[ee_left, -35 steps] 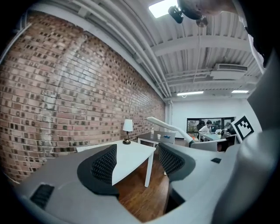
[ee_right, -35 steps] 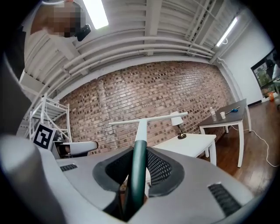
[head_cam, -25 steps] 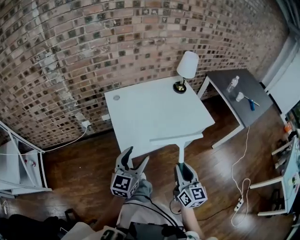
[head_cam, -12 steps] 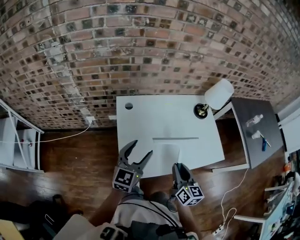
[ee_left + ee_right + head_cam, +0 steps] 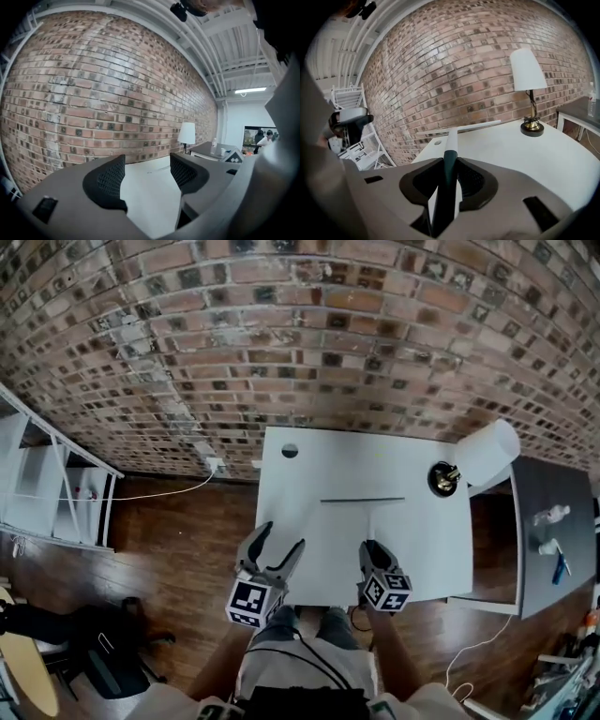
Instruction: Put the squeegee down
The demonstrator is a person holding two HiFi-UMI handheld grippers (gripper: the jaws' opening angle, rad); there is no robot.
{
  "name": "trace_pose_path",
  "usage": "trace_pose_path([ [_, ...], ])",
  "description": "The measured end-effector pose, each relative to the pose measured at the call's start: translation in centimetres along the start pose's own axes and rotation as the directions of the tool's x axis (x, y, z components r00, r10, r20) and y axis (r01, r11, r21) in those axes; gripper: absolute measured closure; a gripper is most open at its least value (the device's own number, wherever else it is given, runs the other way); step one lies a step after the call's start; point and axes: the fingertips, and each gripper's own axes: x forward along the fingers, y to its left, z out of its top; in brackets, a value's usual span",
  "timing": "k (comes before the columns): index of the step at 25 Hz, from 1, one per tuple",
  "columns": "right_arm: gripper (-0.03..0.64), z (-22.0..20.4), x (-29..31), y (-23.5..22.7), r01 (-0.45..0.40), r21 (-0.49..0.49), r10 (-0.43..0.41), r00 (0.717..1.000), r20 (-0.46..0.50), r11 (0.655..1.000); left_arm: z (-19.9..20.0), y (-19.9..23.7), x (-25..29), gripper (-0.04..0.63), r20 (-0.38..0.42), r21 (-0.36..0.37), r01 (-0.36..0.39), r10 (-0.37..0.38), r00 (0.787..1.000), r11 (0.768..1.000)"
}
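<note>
The squeegee [image 5: 451,140] has a white stem, a dark green grip and a long pale blade. My right gripper [image 5: 450,172] is shut on the grip, and the blade points away toward the brick wall. In the head view the blade [image 5: 363,500] lies crosswise over the middle of the white table [image 5: 309,474], with the right gripper [image 5: 372,557] at the table's near edge. Whether the blade touches the top I cannot tell. My left gripper [image 5: 278,547] stands open and empty at the near left edge. Between its fingers [image 5: 112,180] only the table [image 5: 150,197] shows.
A brass lamp with a white shade [image 5: 487,454] [image 5: 528,70] stands at the table's far right corner. A dark grey side table [image 5: 553,521] with a bottle is further right. White shelving [image 5: 56,493] stands at the left. A brick wall [image 5: 309,343] backs the table.
The view has swung until the table sits squarely ahead. Both grippers have moved up to its near edge. The right gripper has brought the squeegee lower, out over the table top.
</note>
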Motion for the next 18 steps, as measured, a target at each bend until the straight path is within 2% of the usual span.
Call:
trace_pose_path([
  [3,0.5,0.7,5.4,-3.0,-0.001,0.014,0.002,1.0,-0.026,1.0,-0.8,0.1,0.4,0.311,-0.038,-0.007,-0.057,0.056,0.998,0.998],
  [6,0.5,1.2,9.6,-6.3,0.024,0.04,-0.023,0.999,-0.048,0.999,-2.8,0.0,0.1,0.311,-0.073,-0.095,-0.12,0.114,0.991,0.988],
  [8,0.5,1.8,12.7,-8.3,0.032,0.04,-0.029,0.998,-0.06,0.999,-3.7,0.0,-0.1,0.311,-0.087,-0.128,-0.158,0.148,0.985,0.979],
  [13,0.5,2.6,18.9,-12.7,0.069,0.043,-0.065,0.993,-0.103,0.997,-4.9,0.3,-1.0,0.311,-0.136,-0.134,-0.234,0.216,0.967,0.963],
  [18,0.5,1.5,21.9,-14.9,0.111,0.023,-0.105,0.979,-0.174,0.994,-6.0,0.0,-2.0,0.311,-0.148,-0.141,-0.279,0.258,0.955,0.95],
])
